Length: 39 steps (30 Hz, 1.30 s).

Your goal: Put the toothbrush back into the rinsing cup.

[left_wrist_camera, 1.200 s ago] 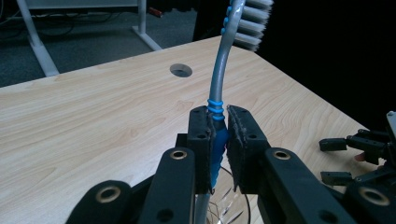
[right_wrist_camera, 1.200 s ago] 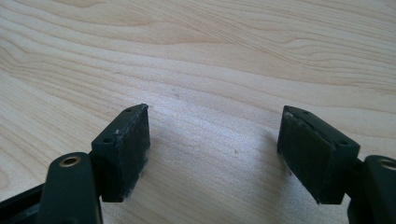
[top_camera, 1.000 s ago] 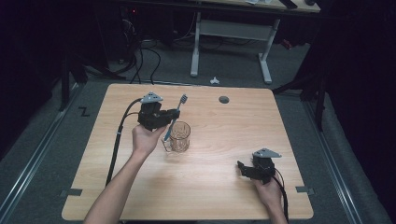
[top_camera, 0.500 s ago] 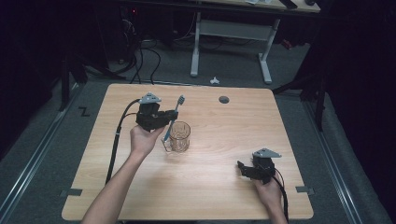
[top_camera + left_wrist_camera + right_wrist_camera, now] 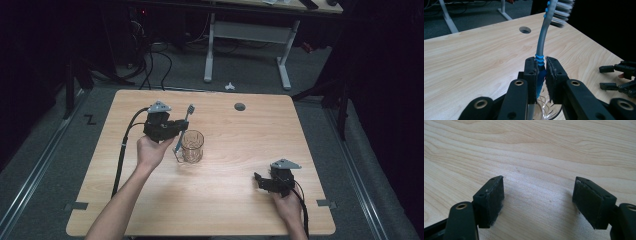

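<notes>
Toothbrush [image 5: 541, 41], grey-handled with blue grip rings, sits clamped in the left tool [image 5: 540, 65], tail dipping into the clear glass tumbler [image 5: 192, 145] mid-worktop [image 5: 240, 200]. Placement looks nearly done; release remains. Right tool [image 5: 537, 200] rests wide, holding nothing, well apart.

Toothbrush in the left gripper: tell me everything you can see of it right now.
The toothbrush has a grey, curved neck, blue rubbery ribs on its handle and white bristles at the top. The left gripper is shut on the blue part of its handle, holding it roughly upright, head up. Its lower end points down toward the clear glass cup below; whether it touches the cup is hidden by the jaws.
</notes>
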Available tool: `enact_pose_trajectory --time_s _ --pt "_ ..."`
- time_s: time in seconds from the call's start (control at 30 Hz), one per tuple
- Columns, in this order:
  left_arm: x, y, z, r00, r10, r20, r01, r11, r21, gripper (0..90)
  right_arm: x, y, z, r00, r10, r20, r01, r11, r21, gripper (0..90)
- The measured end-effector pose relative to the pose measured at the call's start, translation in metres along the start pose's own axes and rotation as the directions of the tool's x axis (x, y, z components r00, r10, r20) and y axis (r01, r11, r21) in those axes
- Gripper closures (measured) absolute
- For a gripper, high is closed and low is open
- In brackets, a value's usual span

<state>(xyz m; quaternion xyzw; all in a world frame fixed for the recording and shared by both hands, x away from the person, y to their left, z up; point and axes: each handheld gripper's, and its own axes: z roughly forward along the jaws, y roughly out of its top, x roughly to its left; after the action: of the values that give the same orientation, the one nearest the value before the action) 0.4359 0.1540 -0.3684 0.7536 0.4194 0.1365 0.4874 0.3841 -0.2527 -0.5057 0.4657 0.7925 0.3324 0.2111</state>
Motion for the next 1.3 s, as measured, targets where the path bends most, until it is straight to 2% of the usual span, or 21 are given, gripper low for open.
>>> enact_pose_trajectory --time_s 0.27,0.47,0.97,1.3 --pt "0.002 -0.003 -0.004 1.0 -0.002 -0.008 0.002 1.0 0.004 79.2 0.0 0.0 0.0 1.0 0.0 0.0 0.0 1.0 -0.001 25.6" --pt "0.003 -0.006 -0.005 0.9998 0.011 -0.014 -0.011 0.9999 0.011 79.3 0.0 0.0 0.0 1.0 0.0 0.0 0.0 1.0 0.0 25.5" --pt "0.005 -0.013 -0.006 0.9999 0.002 -0.012 -0.002 0.9997 0.026 79.1 0.0 0.0 0.0 1.0 0.0 0.0 0.0 1.0 0.0 25.5" --pt "0.002 -0.014 -0.007 0.9999 0.013 -0.008 -0.013 0.9994 0.032 79.0 0.0 0.0 0.0 1.0 0.0 0.0 0.0 1.0 0.0 25.6"
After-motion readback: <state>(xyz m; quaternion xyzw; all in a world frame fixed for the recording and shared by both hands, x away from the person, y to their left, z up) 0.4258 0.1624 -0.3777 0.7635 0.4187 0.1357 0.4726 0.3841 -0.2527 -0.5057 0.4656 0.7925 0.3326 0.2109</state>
